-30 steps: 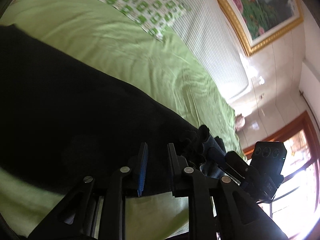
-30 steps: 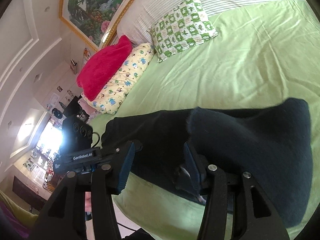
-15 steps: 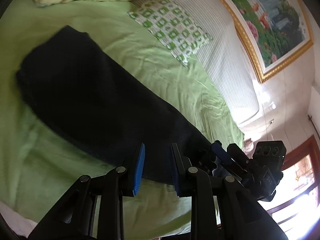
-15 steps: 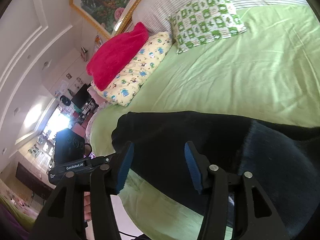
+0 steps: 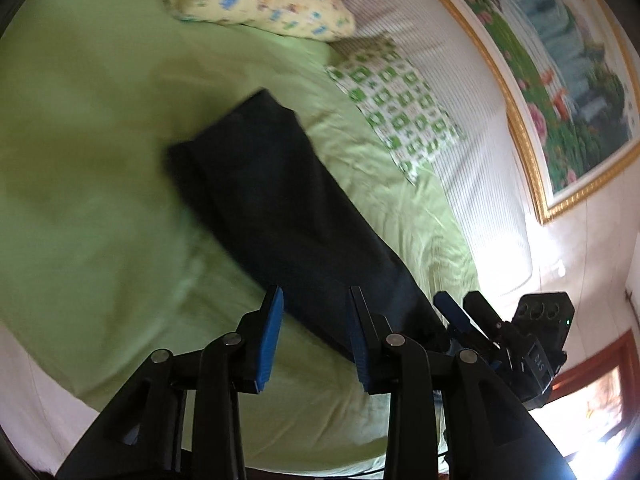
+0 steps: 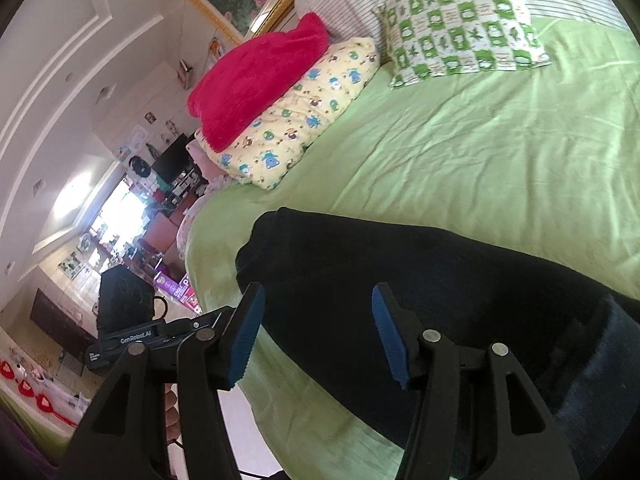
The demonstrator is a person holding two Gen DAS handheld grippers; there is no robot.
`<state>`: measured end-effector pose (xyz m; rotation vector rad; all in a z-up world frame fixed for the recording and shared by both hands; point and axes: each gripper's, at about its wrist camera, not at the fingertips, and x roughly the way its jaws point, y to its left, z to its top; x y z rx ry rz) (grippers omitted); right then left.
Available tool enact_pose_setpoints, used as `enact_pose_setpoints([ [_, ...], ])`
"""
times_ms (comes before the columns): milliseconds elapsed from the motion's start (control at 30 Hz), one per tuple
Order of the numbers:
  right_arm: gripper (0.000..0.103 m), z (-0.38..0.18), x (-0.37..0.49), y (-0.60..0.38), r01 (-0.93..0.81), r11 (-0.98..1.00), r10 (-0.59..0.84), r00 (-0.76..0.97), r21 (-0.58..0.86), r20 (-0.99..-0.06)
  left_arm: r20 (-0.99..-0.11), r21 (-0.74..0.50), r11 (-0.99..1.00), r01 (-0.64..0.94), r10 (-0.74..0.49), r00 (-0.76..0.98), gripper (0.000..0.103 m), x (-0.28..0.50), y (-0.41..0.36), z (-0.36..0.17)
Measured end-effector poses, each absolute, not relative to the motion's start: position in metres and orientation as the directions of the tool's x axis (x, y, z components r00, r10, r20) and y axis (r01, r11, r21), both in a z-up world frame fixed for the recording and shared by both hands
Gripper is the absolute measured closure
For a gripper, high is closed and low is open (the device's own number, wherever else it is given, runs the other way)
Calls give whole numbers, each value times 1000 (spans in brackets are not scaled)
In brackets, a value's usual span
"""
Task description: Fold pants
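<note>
The dark pants [image 5: 280, 200] lie folded into a long strip across the green bed sheet [image 5: 100, 160]; they also show in the right wrist view [image 6: 400, 272]. My left gripper [image 5: 316, 304] is open and empty, raised above the near edge of the strip. My right gripper [image 6: 316, 300] is open and empty, above the other end of the pants near the bed's front edge. The right gripper also shows at the lower right of the left wrist view [image 5: 464, 308].
A green checked pillow [image 6: 460, 24], a yellow patterned pillow [image 6: 304, 116] and a red blanket [image 6: 252, 80] lie at the head of the bed. A framed painting [image 5: 568, 80] hangs on the wall. The bed's front edge [image 6: 280, 412] drops to the floor.
Both grippers have lifted up and back from the pants. The right gripper let go of the fabric fold and the left one opened wider. The pants now lie flat in a strip.
</note>
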<state>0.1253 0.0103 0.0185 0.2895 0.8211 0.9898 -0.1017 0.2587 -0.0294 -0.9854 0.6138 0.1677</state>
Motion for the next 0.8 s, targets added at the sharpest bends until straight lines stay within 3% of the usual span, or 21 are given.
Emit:
enact_pose_setpoints([
  [433, 45, 28, 148, 72, -707, 512, 806, 199, 488, -557, -566, -755, 454, -473, -87, 820, 67, -116, 286, -54],
  [567, 45, 28, 161, 98, -734, 497, 791, 163, 463, -590, -558, -775, 413, -479, -92, 825, 59, -111, 291, -58],
  [800, 45, 27, 185, 136, -771, 468, 768, 112, 432, -631, -547, -799, 353, -487, -92, 832, 59, -103, 299, -64],
])
